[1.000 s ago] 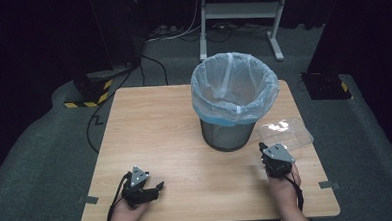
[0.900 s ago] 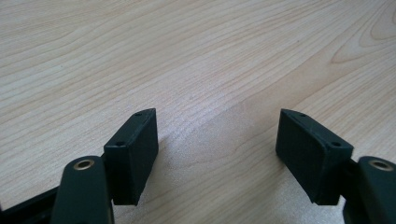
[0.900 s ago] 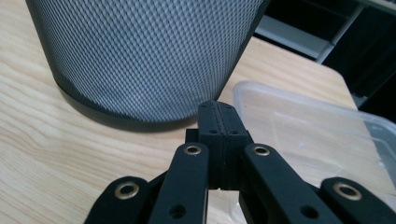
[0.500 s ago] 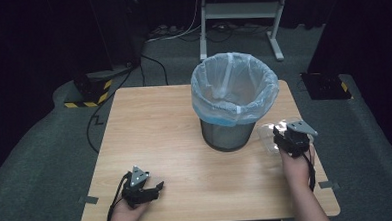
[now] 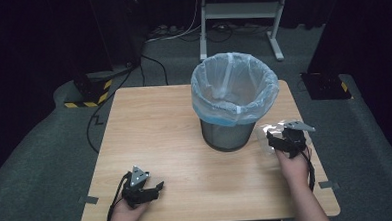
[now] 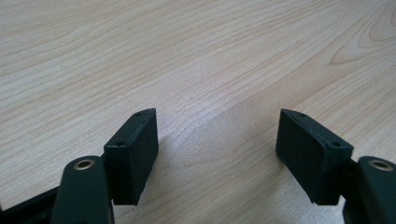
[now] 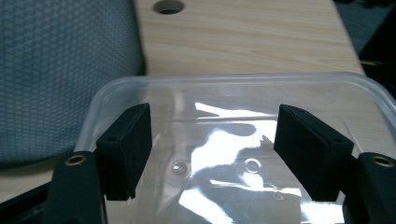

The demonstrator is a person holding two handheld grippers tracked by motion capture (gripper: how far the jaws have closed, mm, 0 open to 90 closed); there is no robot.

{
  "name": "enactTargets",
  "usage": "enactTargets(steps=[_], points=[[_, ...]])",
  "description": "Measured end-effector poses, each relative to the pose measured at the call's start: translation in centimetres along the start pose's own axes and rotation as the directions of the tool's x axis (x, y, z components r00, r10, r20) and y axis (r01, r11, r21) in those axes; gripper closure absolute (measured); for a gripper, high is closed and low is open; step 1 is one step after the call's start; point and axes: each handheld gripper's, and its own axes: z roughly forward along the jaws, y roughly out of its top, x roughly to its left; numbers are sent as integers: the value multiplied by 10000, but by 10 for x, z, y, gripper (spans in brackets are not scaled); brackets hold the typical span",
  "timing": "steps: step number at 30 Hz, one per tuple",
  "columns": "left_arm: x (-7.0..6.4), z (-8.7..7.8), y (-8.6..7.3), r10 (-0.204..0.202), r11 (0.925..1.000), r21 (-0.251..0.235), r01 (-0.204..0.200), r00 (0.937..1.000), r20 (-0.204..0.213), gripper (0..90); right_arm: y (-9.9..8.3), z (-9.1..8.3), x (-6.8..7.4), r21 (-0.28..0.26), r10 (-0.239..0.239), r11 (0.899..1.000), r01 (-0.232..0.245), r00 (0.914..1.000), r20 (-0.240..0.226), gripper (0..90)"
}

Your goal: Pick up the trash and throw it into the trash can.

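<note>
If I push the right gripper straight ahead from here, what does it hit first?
Most likely the clear plastic container: the right gripper is open, its fingers over the container's floor, whose far rim lies just ahead. How high the gripper hovers is unclear.

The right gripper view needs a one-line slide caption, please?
Open right claw poised over a clear plastic container at the wooden table's edge.

Clear plastic lid (image 7: 233,154) cut off at bottom edge, right corner.

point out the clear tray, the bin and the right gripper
clear tray (image 7: 233,140), right gripper view, its glossy floor
bin (image 5: 228,134), high view, its dark mesh wall
right gripper (image 5: 274,137), high view, between its jaw tips
</note>
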Motion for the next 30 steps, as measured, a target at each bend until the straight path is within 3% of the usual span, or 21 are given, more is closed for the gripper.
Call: enactTargets(steps=[6,9,14,16,18,19,20,21,25,26,27,28,29,30], points=[[0,0,0,70,10000,57,-70,10000,-19,297,-16,-21,25,-95,-393,9992,387,9959,-810,306],[0,0,0,83,10000,54,-83,10000,-40,297,-24,-32,40,-167,-613,9981,597,9896,-1300,315],[0,0,0,87,9999,52,-87,10000,-14,296,-32,-43,74,-277,-1081,9941,1046,9701,-2171,351],[0,0,0,49,10000,65,-49,10000,-19,296,-32,-44,91,-273,-1274,9918,1246,9566,-2620,373],[0,0,0,42,10000,59,-42,10000,9,296,-33,-45,107,-354,-1516,9884,1475,9529,-2627,415],[0,0,0,42,10000,59,-42,10000,9,296,-33,-45,107,-354,-1516,9884,1475,9529,-2627,415],[1,0,0,26,10000,49,-26,10000,38,296,-33,-44,121,-343,-1442,9895,1407,9344,-3257,402],[1,0,0,26,10000,49,-26,10000,38,296,-33,-44,129,-436,-1651,9862,1597,9294,-3300,404],[0,0,0,-14,10000,15,14,10000,39,295,-33,-43,162,-532,-1997,9794,1948,8953,-3981,400],[0,0,0,-12,10000,16,12,10000,38,295,-33,-43,162,-532,-1997,9794,1948,8953,-3981,400],[0,0,0,-7,10000,21,7,10000,38,295,-32,-39,177,-637,-2139,9763,2069,8766,-4311,397],[0,0,0,-4,10000,21,4,10000,40,295,-32,-39,177,-637,-2139,9763,2069,8766,-4311,397],[1,0,0,41,10000,5,-41,10000,76,295,-30,-37,189,-679,-2246,9735,2183,8585,-4609,381],[0,0,0,20,10000,8,-20,9999,120,295,-28,-37,193,-636,-2231,9735,2195,8529,-4720,367]])
